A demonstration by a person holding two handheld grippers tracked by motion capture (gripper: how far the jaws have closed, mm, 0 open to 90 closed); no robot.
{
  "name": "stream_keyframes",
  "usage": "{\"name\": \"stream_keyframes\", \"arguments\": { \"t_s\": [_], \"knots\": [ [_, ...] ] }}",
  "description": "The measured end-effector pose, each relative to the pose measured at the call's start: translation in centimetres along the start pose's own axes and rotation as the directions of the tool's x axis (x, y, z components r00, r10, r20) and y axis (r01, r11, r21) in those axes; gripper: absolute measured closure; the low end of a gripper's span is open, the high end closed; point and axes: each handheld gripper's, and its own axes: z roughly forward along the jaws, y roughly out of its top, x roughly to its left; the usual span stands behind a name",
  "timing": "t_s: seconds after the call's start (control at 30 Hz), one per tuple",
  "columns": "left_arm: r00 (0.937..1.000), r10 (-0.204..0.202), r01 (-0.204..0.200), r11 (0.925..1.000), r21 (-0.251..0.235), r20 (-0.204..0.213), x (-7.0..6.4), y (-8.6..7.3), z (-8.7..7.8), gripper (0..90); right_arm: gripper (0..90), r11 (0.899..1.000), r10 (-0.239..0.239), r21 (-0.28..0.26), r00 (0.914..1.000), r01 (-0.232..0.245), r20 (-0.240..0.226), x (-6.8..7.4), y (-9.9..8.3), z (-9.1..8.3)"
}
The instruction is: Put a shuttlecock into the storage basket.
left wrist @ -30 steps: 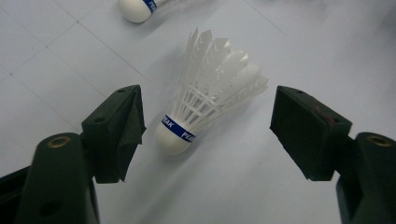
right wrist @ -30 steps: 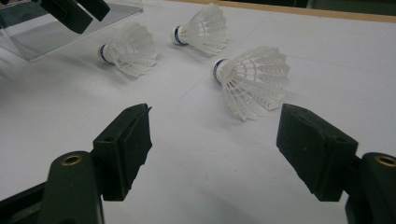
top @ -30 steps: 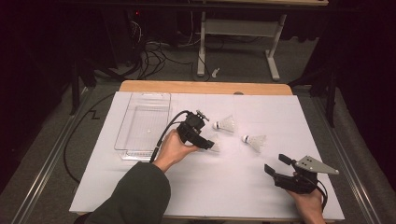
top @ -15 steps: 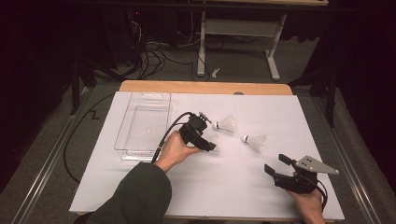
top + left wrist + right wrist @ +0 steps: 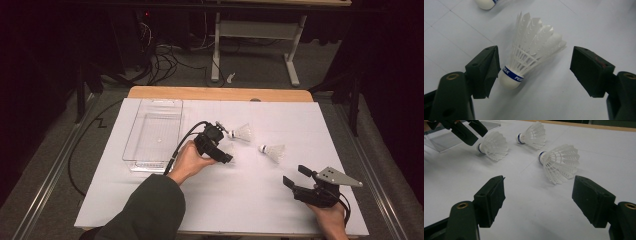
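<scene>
Near the middle of the table (image 5: 150, 210), the left hand-held gripper (image 5: 534, 67) is lowered over a white shuttlecock (image 5: 531, 57) lying on its side; its jaws stand wide apart, one just beside the cork base with its blue band, the other clear of the feathers, grasping nothing. A second shuttlecock (image 5: 242, 133) lies just beyond it toward the far edge, a third (image 5: 272, 152) to its right. A clear plastic tray (image 5: 152, 135) sits near the table's left edge. The right hand-held gripper (image 5: 295, 177) rests near the near right corner, released and empty.
</scene>
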Motion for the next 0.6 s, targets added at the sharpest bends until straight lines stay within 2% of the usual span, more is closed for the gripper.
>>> {"name": "stream_keyframes", "arguments": {
  "t_s": [0.6],
  "knots": [
    [0.9999, 0.007, -0.007, 0.9997, 0.024, -0.008, 0.2, 0.5, 1.3, 23.4, 27.0, 1.0, -0.007, 0.006, 1.0, 0.007, -0.006, 0.1, 0.0, 0.1]
  ]
}}
